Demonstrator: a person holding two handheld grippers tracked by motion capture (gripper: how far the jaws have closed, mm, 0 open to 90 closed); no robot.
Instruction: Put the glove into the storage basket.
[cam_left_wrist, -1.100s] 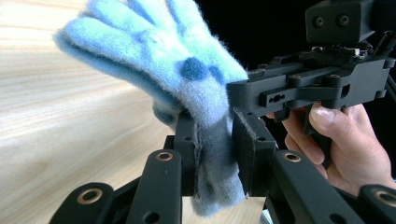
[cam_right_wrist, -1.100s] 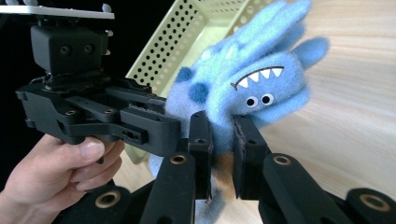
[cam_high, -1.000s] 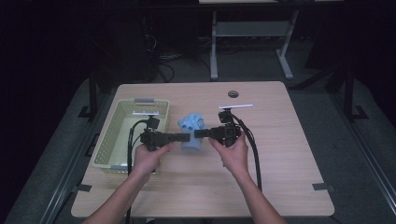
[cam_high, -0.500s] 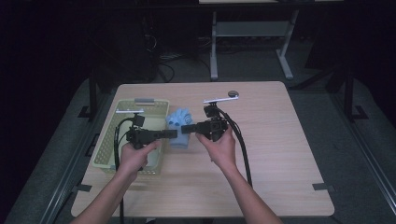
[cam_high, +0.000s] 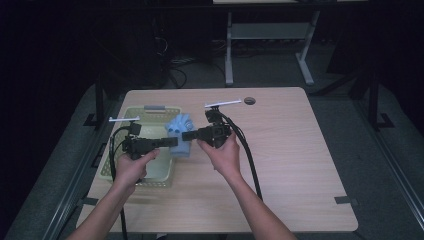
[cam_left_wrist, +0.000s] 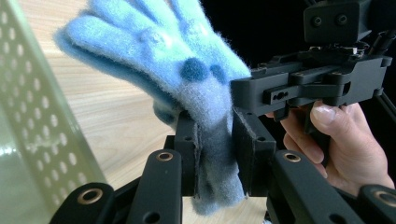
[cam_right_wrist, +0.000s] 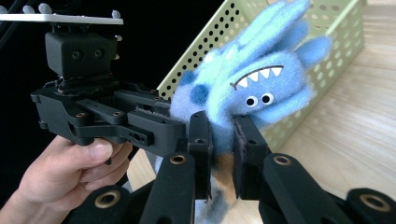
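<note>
The plush glove (cam_high: 180, 134) hangs above the table (cam_high: 300, 165), between the left gripper (cam_high: 170, 142) at its left and the right gripper (cam_high: 189, 135) at its right, both clamped on its lower end. The perforated basket (cam_high: 150, 172) stands on the table's left part, just left of the glove and under the left gripper. A round hole (cam_high: 249, 101) lies near the table's far edge

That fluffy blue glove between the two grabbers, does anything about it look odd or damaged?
Nothing looks torn. The blue glove is pinched at its cuff by both the left gripper and the right gripper, so it hangs bunched above the table beside the green basket.
</note>
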